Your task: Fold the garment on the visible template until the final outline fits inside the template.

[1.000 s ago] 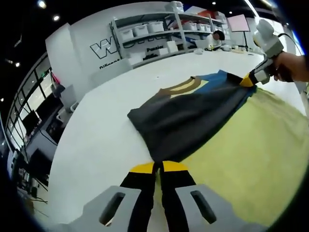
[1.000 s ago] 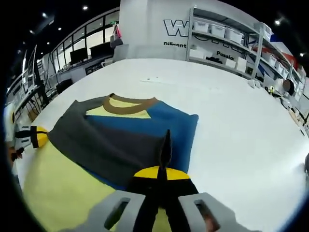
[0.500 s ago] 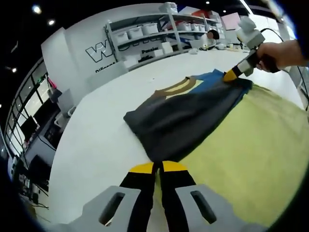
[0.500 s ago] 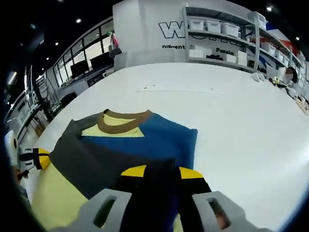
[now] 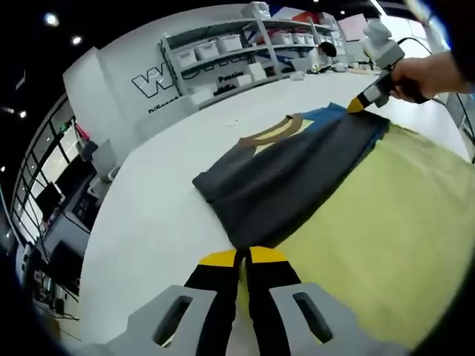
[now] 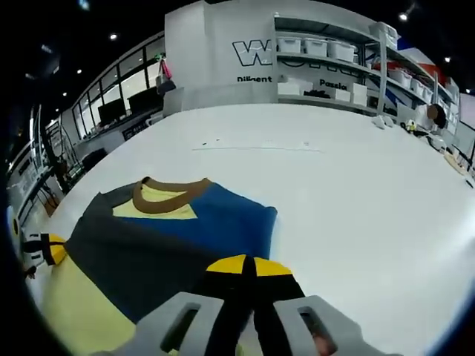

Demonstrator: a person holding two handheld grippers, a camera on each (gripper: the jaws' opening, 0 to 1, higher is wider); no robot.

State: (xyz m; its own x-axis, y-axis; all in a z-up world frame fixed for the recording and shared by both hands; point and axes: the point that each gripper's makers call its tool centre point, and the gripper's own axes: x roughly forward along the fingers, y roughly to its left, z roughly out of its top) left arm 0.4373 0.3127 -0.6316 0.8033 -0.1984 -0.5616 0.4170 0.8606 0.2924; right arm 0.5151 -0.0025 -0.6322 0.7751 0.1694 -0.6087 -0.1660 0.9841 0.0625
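The garment (image 5: pixel 289 174) lies folded on the yellow-green template (image 5: pixel 378 230), dark grey on top, with a brown collar (image 5: pixel 273 132) and a blue part (image 5: pixel 326 116) at its far side. My left gripper (image 5: pixel 243 257) is shut on the garment's near grey corner. A hand (image 5: pixel 424 74) holds my right gripper (image 5: pixel 356 105) at the garment's far corner. In the right gripper view the right gripper (image 6: pixel 243 265) is shut at the edge of the garment (image 6: pixel 171 237), and no cloth shows between its jaws. The left gripper (image 6: pixel 37 248) sits at the far left, beside the template (image 6: pixel 74 315).
The white table (image 5: pixel 163 215) stretches wide around the template (image 6: pixel 356 185). Shelves with white bins (image 5: pixel 230 52) stand behind it along the wall (image 6: pixel 326 59). A person sits at a far desk (image 5: pixel 325 52).
The right gripper opened on the garment's far corner, then shut, and its cloth now lies flat. The left gripper has kept its hold.
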